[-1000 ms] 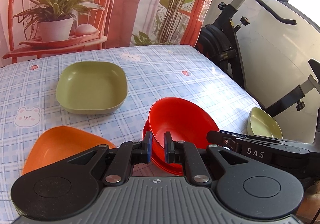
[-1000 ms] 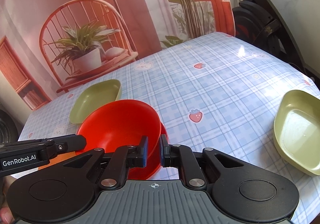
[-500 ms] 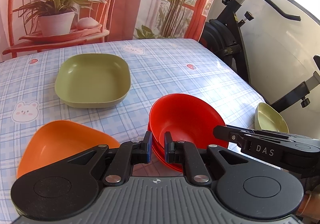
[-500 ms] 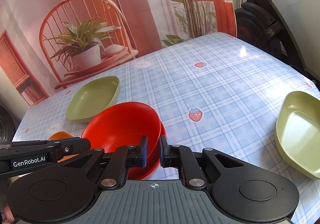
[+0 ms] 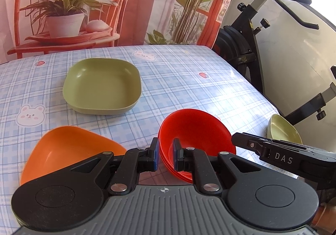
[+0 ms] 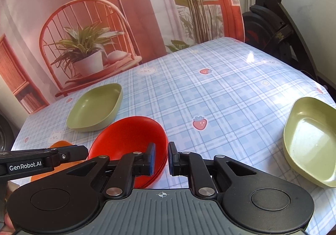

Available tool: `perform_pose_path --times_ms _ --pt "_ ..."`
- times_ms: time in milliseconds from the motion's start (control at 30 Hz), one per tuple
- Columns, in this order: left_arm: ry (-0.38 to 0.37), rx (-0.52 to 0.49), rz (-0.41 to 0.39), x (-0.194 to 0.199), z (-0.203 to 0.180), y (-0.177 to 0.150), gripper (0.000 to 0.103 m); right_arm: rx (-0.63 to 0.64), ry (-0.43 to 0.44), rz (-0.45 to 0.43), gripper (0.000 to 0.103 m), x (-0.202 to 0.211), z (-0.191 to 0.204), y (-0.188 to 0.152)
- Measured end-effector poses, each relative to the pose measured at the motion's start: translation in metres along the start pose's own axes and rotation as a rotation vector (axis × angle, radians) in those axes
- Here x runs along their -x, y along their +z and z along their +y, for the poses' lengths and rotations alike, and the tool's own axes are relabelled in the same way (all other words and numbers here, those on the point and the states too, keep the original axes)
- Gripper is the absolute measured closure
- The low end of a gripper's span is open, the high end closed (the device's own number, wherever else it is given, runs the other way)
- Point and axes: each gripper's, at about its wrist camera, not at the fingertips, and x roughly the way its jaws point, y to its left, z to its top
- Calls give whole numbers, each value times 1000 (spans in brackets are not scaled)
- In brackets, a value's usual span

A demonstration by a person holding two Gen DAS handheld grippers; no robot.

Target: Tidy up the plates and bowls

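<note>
A stack of red bowls [image 5: 195, 134] stands on the checked tablecloth, also in the right wrist view [image 6: 130, 138]. My left gripper [image 5: 164, 156] has its jaws a little apart astride the stack's near left rim. My right gripper [image 6: 161, 159] has its jaws slightly apart astride the stack's right rim. An orange triangular plate [image 5: 67, 151] lies left of the stack. A green square plate [image 5: 103, 84] lies further back, also in the right wrist view [image 6: 95, 106]. A second green plate [image 6: 310, 140] lies at the table's right edge.
The table [image 6: 220, 92] carries a blue checked cloth with bears and strawberries. An exercise bike [image 5: 252, 46] stands close past the right edge. A printed backdrop [image 6: 105, 25] with a chair and plant hangs behind the far edge.
Both gripper views have risen and pulled back slightly. The right gripper's jaws have opened a little around the bowl rim. The dishes have not moved on the table.
</note>
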Motion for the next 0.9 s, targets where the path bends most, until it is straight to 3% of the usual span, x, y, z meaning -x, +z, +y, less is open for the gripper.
perform_pose_path --times_ms 333,533,767,833,900 --pt "3 7 -40 13 -6 1 84 -22 0 -37 90 8 -8 3" --pt "-17 -57 -52 14 -22 5 84 -13 -13 -88 90 16 -17 6" --pt "-102 -99 -88 8 -66 14 84 -43 -92 -157 90 32 -59 13" --pt "-127 -122 -103 3 -86 15 80 -36 -143 -192 90 41 -77 14" --pt "-162 -138 -120 -4 -106 13 64 -46 -185 -216 90 48 -96 15"
